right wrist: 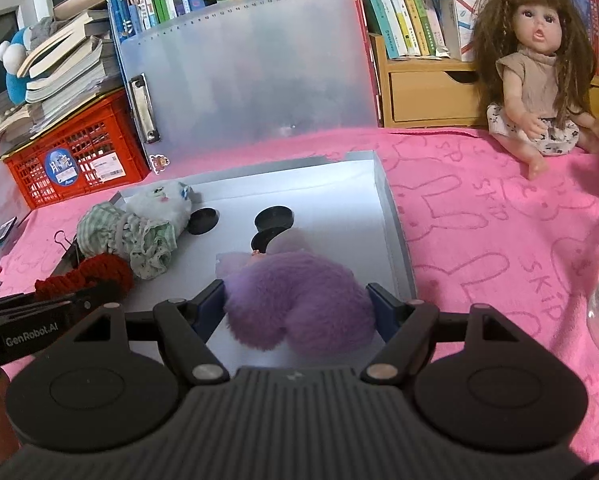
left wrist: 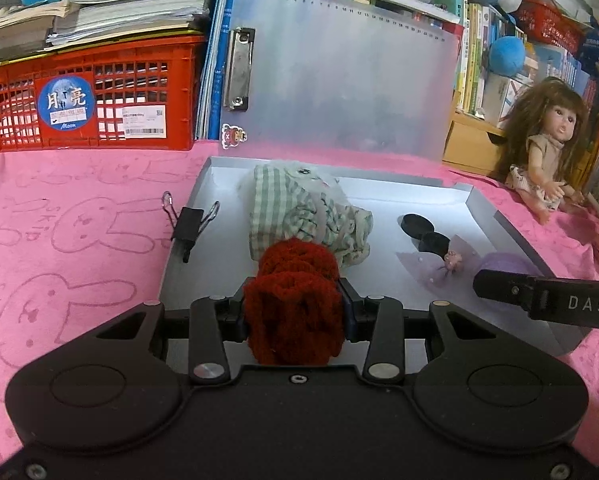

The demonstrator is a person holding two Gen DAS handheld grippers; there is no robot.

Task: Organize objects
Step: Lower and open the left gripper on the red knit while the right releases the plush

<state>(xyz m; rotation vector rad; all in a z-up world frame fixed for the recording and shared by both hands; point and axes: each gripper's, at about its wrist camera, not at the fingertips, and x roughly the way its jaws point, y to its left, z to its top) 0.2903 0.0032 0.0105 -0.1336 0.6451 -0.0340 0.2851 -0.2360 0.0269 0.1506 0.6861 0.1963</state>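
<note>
Tongs in the left hand [left wrist: 295,312] were clamped narrow on a red knitted piece [left wrist: 293,320], which bulged out above and below the pads and hung over the near edge of the open grey box [left wrist: 511,232]. The right tongs [right wrist: 299,308] stood wider, their blue pads pressed into a fluffy purple piece [right wrist: 299,304], also over the box's near edge, toward its right wall. Both loads sat directly ahead of their tongs with the box floor just beyond and below, so I judged the coming move to be a short lowering forward and a release, each hand about equally near. Farther in, a green checked cloth bundle [left wrist: 299,216] lay toward the box's left side, two black round discs [right wrist: 273,218] and a pale gauzy bow [left wrist: 447,266] toward the middle and right. A black binder clip [left wrist: 189,226] gripped the left wall. The translucent lid [left wrist: 339,80] stood upright at the far edge, and a doll [right wrist: 535,72] sat on the pink cloth [left wrist: 79,220] beyond the right side. What the red and purple pieces actually were stayed hard to tell, and the purple fluff hid part of the bow.
</note>
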